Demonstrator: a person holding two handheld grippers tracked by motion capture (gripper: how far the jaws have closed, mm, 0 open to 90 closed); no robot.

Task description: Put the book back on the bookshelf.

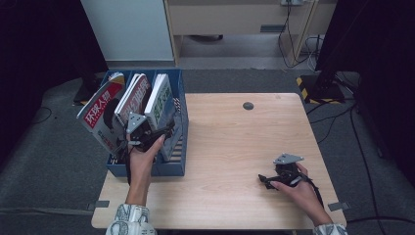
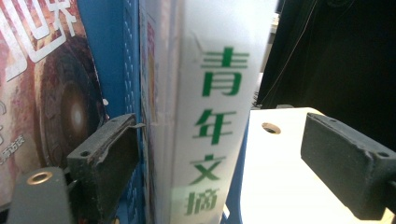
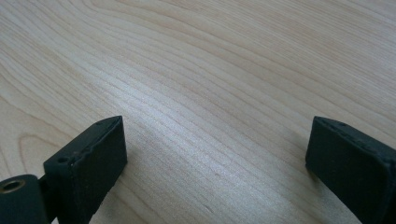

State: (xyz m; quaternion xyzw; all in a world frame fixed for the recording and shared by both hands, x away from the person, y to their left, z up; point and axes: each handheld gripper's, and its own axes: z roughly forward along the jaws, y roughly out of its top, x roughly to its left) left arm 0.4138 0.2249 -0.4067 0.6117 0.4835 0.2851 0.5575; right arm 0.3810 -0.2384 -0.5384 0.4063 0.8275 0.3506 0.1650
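A blue file rack (image 1: 182,98) stands at the table's left edge with three magazines upright in it. My left gripper (image 1: 165,133) reaches into its right slot, its jaws on either side of a white magazine with green characters (image 1: 159,100). In the left gripper view that magazine (image 2: 219,93) stands between the wide-open pads of the left gripper (image 2: 222,126). The left pad (image 2: 109,158) sits close beside it and the right pad (image 2: 345,158) stands well clear. My right gripper (image 1: 264,180) rests on the table at the front right, open and empty (image 3: 215,126).
A red-covered magazine (image 1: 100,110) leans out of the rack's left slot, and another (image 1: 134,95) stands in the middle slot. The wooden table (image 1: 235,137) has a round cable hole (image 1: 248,105) near its far edge. Cables and a dark stand lie on the floor beyond.
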